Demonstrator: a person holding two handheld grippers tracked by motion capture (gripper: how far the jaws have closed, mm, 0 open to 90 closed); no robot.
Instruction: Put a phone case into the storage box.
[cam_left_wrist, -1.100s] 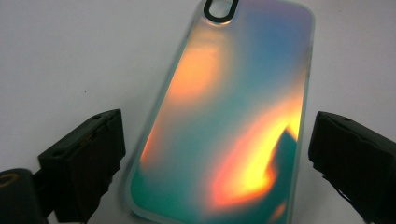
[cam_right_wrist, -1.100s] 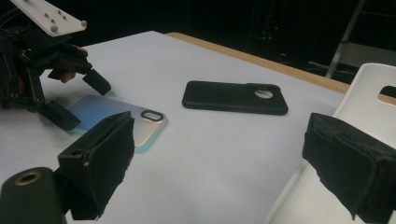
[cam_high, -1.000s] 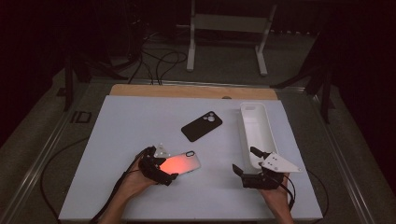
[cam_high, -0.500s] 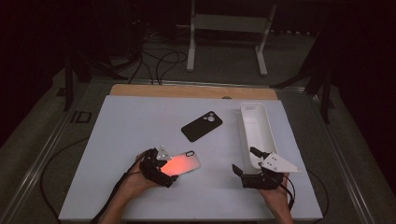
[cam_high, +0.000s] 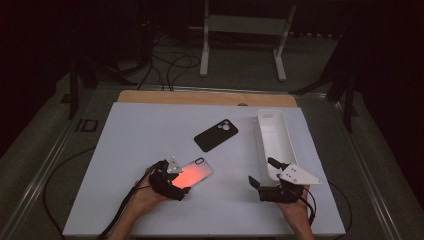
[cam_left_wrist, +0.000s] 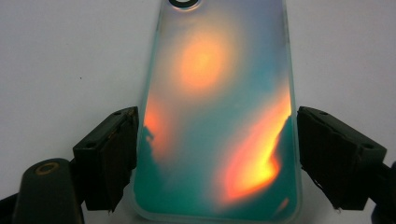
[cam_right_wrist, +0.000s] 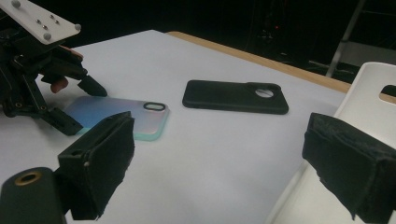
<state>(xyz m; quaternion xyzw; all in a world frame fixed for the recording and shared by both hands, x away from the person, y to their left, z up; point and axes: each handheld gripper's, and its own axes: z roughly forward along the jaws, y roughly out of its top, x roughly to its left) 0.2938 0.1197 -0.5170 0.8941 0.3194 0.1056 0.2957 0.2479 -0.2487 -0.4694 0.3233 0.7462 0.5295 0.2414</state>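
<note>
White table (cam_high: 150, 130) first, white tray (cam_high: 275, 135) far right, black case (cam_high: 216, 135) mid-table, untouched. Iridescent case (cam_high: 192, 172) lies near left, between the left gripper (cam_high: 182, 187), its jaws just closing, not yet pinching. Right gripper (cam_high: 262, 172) gapes, idle. Lift not begun.

On the worktop (cam_high: 150, 130), the dark phone case (cam_high: 215, 135) lies just left of the long tray (cam_high: 276, 142). The iridescent phone case (cam_high: 192, 173) lies nearer the person, left of the tray's near end, between the left hand-held gripper's (cam_high: 176, 181) jaws; the right hand-held gripper (cam_high: 262, 172) sits at that near end.
</note>
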